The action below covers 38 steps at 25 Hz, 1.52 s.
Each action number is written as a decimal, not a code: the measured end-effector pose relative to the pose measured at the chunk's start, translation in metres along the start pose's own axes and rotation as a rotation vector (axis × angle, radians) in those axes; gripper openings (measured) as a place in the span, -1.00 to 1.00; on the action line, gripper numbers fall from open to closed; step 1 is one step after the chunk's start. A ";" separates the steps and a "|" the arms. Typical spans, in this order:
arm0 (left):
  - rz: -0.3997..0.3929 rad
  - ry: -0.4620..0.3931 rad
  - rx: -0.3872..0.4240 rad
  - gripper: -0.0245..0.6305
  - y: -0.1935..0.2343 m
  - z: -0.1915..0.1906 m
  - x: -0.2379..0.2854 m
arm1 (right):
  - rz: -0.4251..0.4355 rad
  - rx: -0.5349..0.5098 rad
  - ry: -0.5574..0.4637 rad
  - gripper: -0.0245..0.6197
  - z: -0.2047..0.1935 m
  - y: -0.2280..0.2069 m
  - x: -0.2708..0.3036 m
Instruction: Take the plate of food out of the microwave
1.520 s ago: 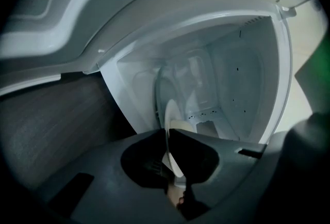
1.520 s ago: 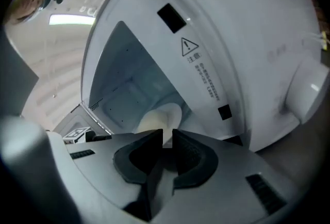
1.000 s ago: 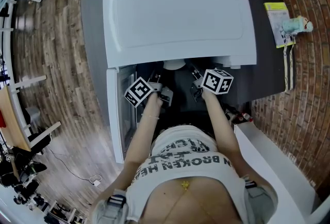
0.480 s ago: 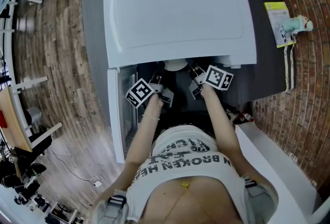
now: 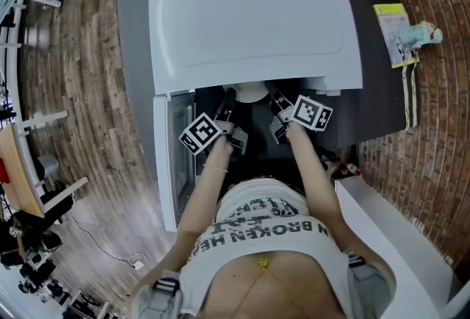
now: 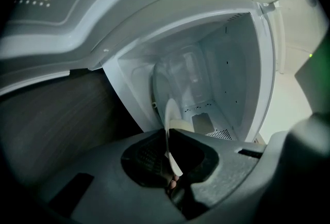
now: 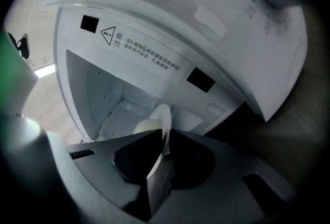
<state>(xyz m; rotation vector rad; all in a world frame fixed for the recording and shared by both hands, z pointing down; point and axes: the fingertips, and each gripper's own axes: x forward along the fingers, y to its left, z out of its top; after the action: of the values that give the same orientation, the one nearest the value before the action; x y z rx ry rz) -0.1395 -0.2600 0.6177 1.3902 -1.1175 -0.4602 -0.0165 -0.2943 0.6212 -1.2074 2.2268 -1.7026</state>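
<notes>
at the microwave's open mouth, the left gripper [image 6: 167,134] had its jaws pinched tight on one side of the white plate [image 6: 169,112], and the right gripper [image 7: 165,138] was clamped on the rim's other side. a pale lump of food [image 7: 146,126] lay on the plate, which was at the front of the cavity, its edge just showing from above. both forearms [image 5: 209,185] reached forward, close together. the microwave [image 5: 253,16] stood on a dark grey table [image 5: 136,31], its door [image 5: 166,163] swung left, over a wood plank floor [image 5: 81,90] beside a brick wall [image 5: 440,126]. a yellow packet [image 5: 392,31] lay well apart at the table's right.
</notes>
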 end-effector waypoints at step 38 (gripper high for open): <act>-0.096 0.080 0.069 -0.84 -0.031 -0.040 -0.061 | -0.054 -0.047 -0.115 -0.78 -0.034 0.036 -0.081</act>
<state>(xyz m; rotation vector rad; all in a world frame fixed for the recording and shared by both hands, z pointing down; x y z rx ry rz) -0.1242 -0.1947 0.5752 1.5151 -1.0131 -0.4342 0.0027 -0.2143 0.5731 -1.3518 2.1978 -1.5641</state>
